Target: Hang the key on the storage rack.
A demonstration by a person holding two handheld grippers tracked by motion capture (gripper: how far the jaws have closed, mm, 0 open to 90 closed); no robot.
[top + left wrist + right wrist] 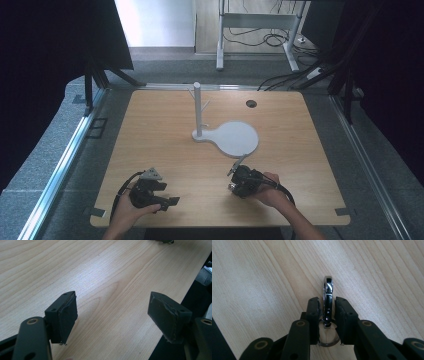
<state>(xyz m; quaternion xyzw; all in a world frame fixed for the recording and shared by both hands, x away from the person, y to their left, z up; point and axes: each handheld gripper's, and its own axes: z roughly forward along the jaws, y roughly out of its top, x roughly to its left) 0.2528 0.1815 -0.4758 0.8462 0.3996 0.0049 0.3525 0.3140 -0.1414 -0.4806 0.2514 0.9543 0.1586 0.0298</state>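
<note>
Between padded black jaws, curved chrome clasp (328,300).

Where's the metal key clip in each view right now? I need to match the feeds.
High view: the key clip sticks out of the right gripper, just below the white stand.
Right gripper view: centre, pinched between the jaws.
Left gripper view: I can't find it.
Shared landmark: the wooden table.
</note>
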